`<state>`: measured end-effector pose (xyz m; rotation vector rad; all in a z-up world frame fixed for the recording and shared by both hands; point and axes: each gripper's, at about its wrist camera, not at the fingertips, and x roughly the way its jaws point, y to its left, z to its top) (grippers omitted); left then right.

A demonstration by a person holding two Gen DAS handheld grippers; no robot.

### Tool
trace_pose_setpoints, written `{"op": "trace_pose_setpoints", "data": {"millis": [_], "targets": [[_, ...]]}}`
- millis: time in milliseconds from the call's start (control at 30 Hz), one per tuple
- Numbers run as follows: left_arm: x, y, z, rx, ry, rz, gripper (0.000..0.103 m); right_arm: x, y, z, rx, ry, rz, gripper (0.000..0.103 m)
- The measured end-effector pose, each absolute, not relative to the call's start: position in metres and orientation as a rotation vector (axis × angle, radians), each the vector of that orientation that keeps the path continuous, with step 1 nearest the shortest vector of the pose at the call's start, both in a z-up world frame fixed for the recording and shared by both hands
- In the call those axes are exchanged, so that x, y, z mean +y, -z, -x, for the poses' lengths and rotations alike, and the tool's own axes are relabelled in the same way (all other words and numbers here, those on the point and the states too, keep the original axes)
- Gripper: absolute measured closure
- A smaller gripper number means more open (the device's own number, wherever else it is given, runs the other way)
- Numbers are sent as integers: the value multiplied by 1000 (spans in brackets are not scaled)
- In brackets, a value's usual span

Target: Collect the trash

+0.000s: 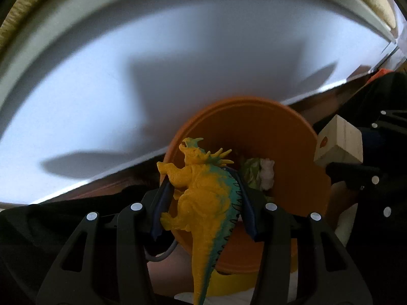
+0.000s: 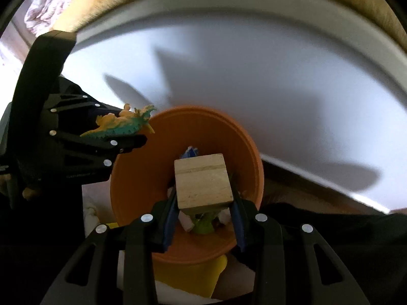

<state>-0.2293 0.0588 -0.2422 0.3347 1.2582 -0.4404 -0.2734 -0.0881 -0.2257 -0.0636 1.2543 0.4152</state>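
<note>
My left gripper is closed on the yellow toy dinosaur, head forward, tail toward me, at the near left rim of the orange bin. My right gripper is clamped on the wooden block, which hangs directly above the bin's open mouth, over the crumpled trash inside. I judge the right one is better placed to release first; the dinosaur must go a little more inward.
</note>
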Motion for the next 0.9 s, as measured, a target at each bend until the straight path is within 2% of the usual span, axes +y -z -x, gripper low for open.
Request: {"op": "trace_pose_setpoints", "data": {"millis": [300,367,400,600,733,800,900], "targets": [[58,255,226,1299,448,-349,54,-81,246,268,1348,-428,74,63],[59,255,225,1296,455,-353,34,-79,244,266,1345,-416,84,40],[59,253,227,1279,449,-368,24,-79,242,266,1336,-406,86,38],[52,244,233,1238,452,-398,23,-87,225,274,1280,-335,77,33],[57,218,238,1170,461,-376,23,-94,185,292,1164,-299,93,18],[62,200,242,1115,452,-375,23,-101,167,302,1114,-286,95,16],[77,156,250,1006,427,-347,23,-116,121,308,976,-232,73,7]]}}
